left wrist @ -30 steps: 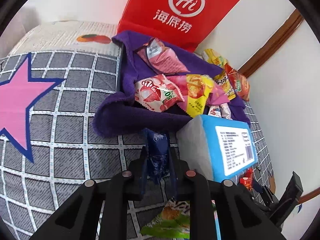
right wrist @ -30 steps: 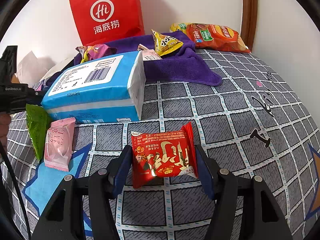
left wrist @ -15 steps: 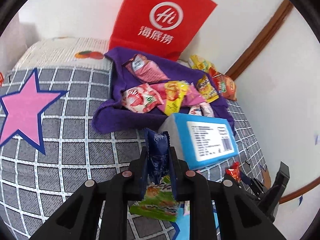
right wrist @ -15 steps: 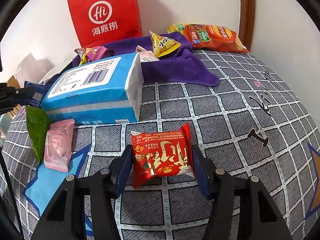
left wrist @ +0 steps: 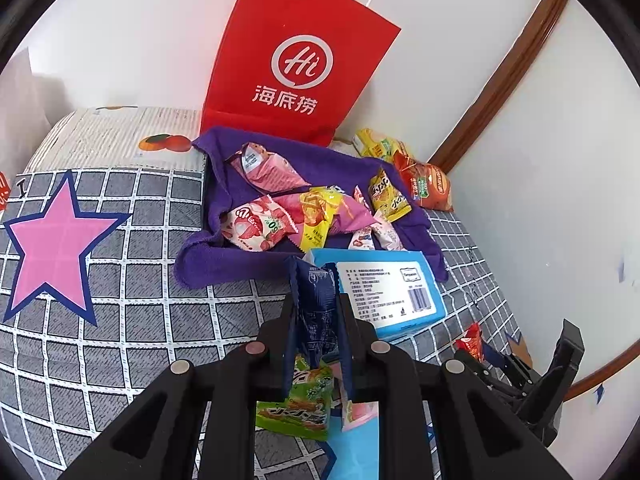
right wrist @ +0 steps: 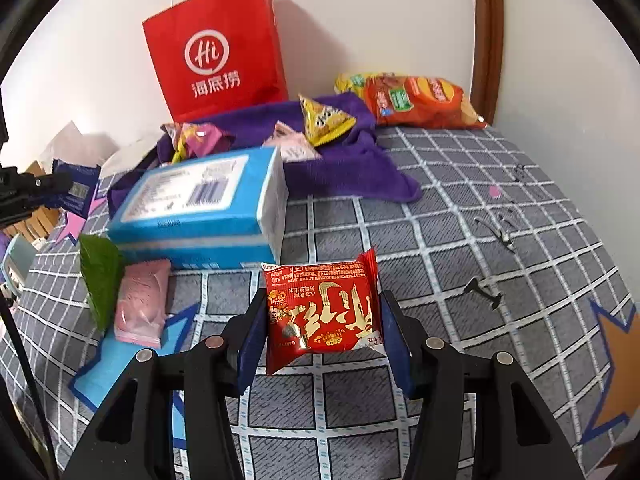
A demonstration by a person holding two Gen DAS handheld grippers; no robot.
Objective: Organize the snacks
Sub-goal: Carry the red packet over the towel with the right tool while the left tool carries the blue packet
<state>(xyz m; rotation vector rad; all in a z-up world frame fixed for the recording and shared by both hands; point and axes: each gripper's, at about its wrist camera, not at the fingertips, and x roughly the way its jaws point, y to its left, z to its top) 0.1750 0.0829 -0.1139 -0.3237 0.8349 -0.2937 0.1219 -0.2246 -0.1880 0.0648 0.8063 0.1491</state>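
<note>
The left gripper (left wrist: 316, 320) pinches a dark blue packet (left wrist: 314, 300) upright between its pads, and the right gripper (right wrist: 322, 320) grips a red packet (right wrist: 322, 310) by its side edges. At twelve o'clock beyond both lies a blue box (right wrist: 200, 208). Further on, a purple cloth (left wrist: 240, 256) bears loose snacks before a red bag (left wrist: 296, 64).

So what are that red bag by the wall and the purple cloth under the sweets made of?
The red bag looks like stiff matte paper: it stands upright with sharp creases and thin white cord handles. The purple cloth looks like soft microfibre or terry towel: fuzzy, dull pile, limp folds and stitched edges. Neither can be told for certain.
</note>
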